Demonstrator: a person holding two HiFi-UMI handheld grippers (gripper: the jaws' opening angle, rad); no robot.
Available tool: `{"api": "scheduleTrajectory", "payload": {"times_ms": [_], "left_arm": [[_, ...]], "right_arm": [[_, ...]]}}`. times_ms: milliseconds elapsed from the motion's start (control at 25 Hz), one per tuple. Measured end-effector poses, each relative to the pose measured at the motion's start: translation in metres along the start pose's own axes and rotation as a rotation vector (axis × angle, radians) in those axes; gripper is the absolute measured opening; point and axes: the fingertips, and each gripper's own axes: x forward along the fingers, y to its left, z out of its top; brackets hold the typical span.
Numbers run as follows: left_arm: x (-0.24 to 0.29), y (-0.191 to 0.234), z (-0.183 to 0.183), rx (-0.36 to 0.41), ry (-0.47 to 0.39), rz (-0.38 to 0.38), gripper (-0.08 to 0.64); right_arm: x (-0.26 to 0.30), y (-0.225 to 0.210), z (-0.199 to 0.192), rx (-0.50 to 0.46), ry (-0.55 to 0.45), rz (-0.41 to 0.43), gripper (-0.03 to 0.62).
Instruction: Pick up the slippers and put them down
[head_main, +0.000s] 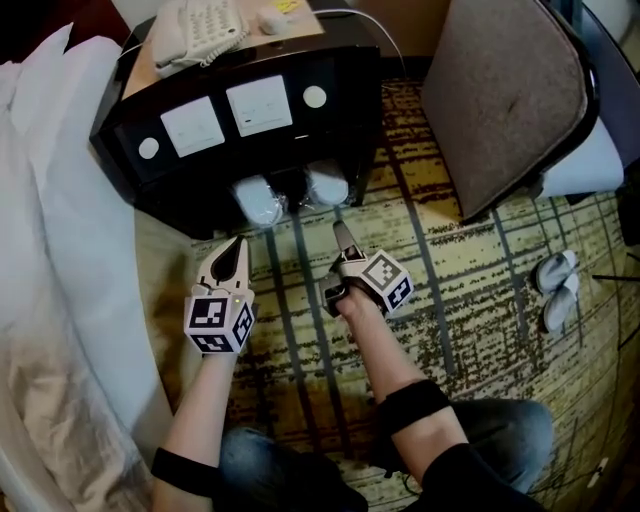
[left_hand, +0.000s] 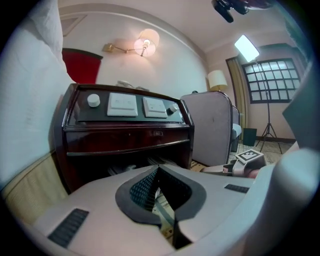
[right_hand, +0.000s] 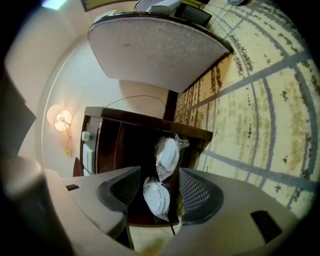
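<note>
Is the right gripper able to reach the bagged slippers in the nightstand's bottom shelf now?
Probably yes. The right gripper is open and aimed at the bagged slippers in the open shelf of the nightstand; only bare carpet lies between.

Glossy dark wood nightstand (head_main: 352, 105), plastic-wrapped slippers (head_main: 258, 198)

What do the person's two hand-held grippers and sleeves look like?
The white plastic left hand-held gripper and right hand-held gripper each have pointed jaws with black mesh-textured pads and a cube of black-and-white square markers. Both arms wear black sleeves.
</note>
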Motion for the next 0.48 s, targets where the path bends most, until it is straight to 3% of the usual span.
{"api": "scheduleTrajectory", "payload": {"times_ms": [280,480], "left_arm": [[0.010,0.001,-0.001,0.009,-0.006,0.004,0.002],[0.010,0.008,-0.002,0.023,0.000,0.014,0.002]], "right_arm": [[0.034,-0.030,0.007,0.077,-0.020,-0.024,0.270],[0.060,-0.037,0.016,0.078,-0.020,-0.038,0.270]]}}
